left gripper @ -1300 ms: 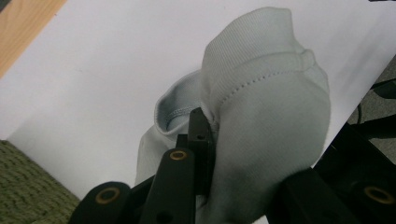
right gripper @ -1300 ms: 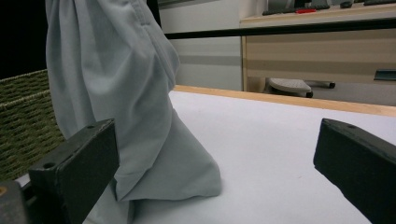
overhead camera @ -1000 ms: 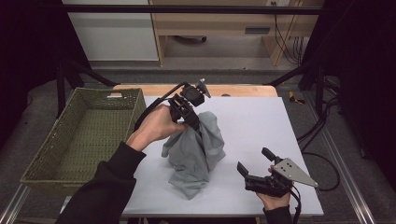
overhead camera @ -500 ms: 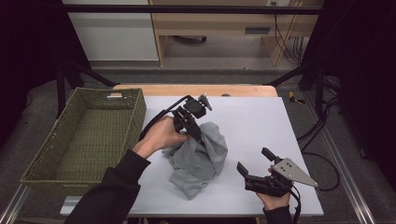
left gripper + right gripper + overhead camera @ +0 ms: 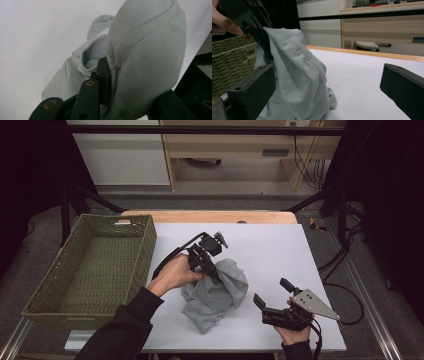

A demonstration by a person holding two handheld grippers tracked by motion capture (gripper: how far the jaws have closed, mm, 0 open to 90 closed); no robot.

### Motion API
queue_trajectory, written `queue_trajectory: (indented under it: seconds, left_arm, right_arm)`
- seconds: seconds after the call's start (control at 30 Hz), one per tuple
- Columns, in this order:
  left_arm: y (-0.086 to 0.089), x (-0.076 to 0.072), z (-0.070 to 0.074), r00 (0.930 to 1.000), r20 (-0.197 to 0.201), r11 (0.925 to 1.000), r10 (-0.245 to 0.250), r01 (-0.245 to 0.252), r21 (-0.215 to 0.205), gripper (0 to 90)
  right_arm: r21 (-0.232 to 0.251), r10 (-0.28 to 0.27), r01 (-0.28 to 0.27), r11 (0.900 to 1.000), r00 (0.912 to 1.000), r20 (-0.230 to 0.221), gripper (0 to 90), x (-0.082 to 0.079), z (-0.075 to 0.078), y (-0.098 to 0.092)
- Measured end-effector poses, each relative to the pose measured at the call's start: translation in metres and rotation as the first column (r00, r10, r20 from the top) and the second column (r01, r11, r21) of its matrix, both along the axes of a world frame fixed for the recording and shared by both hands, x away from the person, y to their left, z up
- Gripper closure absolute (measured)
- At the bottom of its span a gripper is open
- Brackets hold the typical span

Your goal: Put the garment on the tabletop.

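A grey garment (image 5: 215, 292) lies bunched on the white table (image 5: 270, 245), its top fold still lifted. My left gripper (image 5: 210, 267) points down into that fold. Its jaws have just been opening a little, and the cloth (image 5: 145, 50) is still caught between them and drapes over the right jaw. In the right gripper view the garment (image 5: 299, 75) hangs from the left gripper's jaws (image 5: 259, 27). My right gripper (image 5: 271, 290) rests low near the table's front right, open wide, with nothing between its jaws and facing the garment.
A green woven basket (image 5: 145, 240) stands at the table's left edge, close to the left hand. A wooden strip runs along the table's far edge. Bare white tabletop spreads behind and to the right of the garment.
The left hand has come down with the garment, which has slumped from a tall hanging shape into a lower heap on the table. The right gripper has stayed put.
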State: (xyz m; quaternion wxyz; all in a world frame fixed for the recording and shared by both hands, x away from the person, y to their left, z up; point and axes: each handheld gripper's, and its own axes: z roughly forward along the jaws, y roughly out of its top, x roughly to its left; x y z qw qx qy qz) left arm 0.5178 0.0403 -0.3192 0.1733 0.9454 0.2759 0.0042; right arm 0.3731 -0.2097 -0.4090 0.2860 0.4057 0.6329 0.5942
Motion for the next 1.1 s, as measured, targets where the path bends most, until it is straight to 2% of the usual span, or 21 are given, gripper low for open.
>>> queue_trajectory:
  seconds: [0.13, 0.2, 0.37, 0.47, 0.6, 0.73, 0.9, 1.03, 1.1]
  left_arm:
    - [0.001, 0.001, -0.005, 0.9999, -0.012, 0.9998, 0.0, 0.0, -0.019, 62.2]
    - [0.001, 0.0, -0.008, 0.9998, -0.019, 0.9995, -0.002, 0.001, -0.033, 52.2]
    - [0.003, -0.001, -0.011, 0.999, -0.037, 0.9968, -0.024, 0.021, -0.077, 35.8]
    - [0.004, -0.005, -0.011, 0.999, -0.021, 0.9949, -0.04, 0.038, -0.094, 23.0]
    - [0.009, -0.009, -0.01, 0.9992, -0.003, 0.9939, -0.04, 0.039, -0.103, 15.0]
    - [0.014, -0.015, -0.008, 0.9984, 0.045, 0.9932, -0.035, 0.04, -0.109, 6.1]
    - [0.025, -0.022, -0.001, 0.9964, 0.083, 0.9911, -0.019, 0.03, -0.13, 0.8]
    - [0.036, -0.028, 0.005, 0.9929, 0.118, 0.9841, 0.01, 0.011, -0.177, 0.0]
    - [0.043, -0.034, 0.007, 0.9884, 0.147, 0.9751, 0.037, -0.003, -0.222, 0.0]
  right_arm:
    - [0.006, -0.002, 0.002, 1.0, 1.0, 0.002, 0.5, 0.0, 0.0, 0.0]
    - [0.003, -0.007, 0.007, 1.0, 0.9999, -0.01, 0.5, 0.0, 0.0, 0.0]
    - [0.003, 0.001, -0.001, 1.0, 1.0, 0.006, 0.5, 0.001, 0.0, -0.001]
    - [0.002, -0.005, 0.005, 1.0, 1.0, -0.003, 0.4, 0.0, 0.0, -0.001]
    - [0.01, 0.0, 0.0, 1.0, 1.0, -0.003, 0.4, 0.0, 0.001, -0.001]
    - [0.011, -0.001, 0.001, 1.0, 1.0, -0.003, 0.3, 0.001, 0.001, -0.002]
    - [0.011, 0.001, -0.001, 1.0, 1.0, -0.003, 0.3, 0.001, 0.001, -0.001]
    - [0.003, 0.006, -0.006, 1.0, 1.0, 0.003, 0.3, 0.002, 0.0, -0.002]
    - [0.014, 0.003, -0.003, 1.0, 1.0, -0.009, 0.3, 0.001, 0.001, -0.001]
